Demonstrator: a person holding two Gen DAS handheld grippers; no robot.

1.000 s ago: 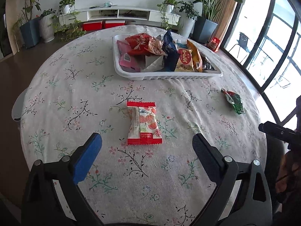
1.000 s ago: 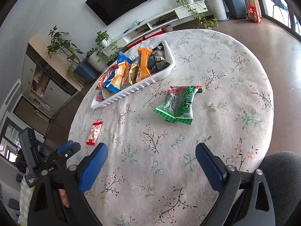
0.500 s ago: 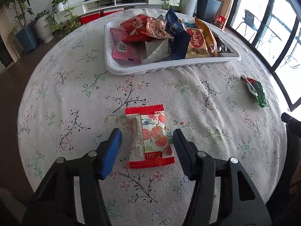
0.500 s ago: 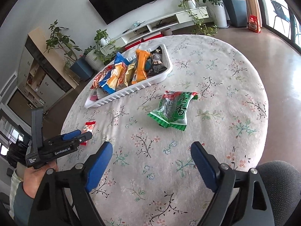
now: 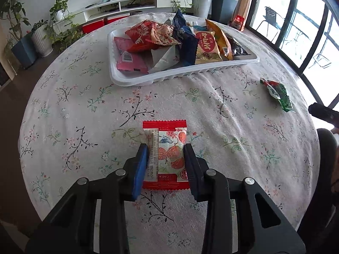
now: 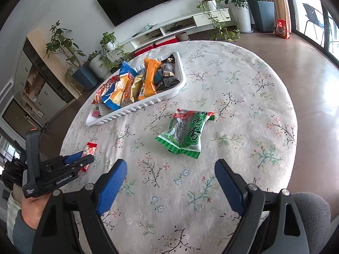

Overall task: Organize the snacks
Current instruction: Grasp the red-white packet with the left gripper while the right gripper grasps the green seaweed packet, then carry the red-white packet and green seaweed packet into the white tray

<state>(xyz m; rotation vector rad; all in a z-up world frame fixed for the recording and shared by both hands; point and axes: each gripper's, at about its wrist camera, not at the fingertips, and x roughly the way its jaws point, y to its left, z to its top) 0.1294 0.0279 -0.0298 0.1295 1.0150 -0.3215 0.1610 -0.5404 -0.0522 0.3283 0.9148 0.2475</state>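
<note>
Your left claw (image 5: 165, 158) has just been closing and now pinches the red snack packet (image 5: 166, 154); squeeze evenly, then lift straight off the desk (image 5: 84, 110). Your right claw (image 6: 169, 182) stays released.

Bright window daylight, fisheye-bent edges, sharp

Round surface (image 5: 63, 110) w/ cloth. Tray (image 5: 135, 80) sits at the far side, packed w/ snack packs (image 5: 190, 42), several standing on edge. Strawberry packet (image 5: 165, 154) lies flat on the near part, well apart from the tray. Left tool (image 5: 165, 156) straddles it, one pad each side at its long edges; jaws have just been closing. Seaweed pack (image 6: 186, 131) lies flat to the right, between tray and right tool (image 6: 169, 182), which hangs over bare cloth nearer than the pack, jaws wide, nothing between. Behind the surface: shelf unit (image 6: 182, 25) along the wall, potted plants (image 6: 214, 6) either side.
</note>
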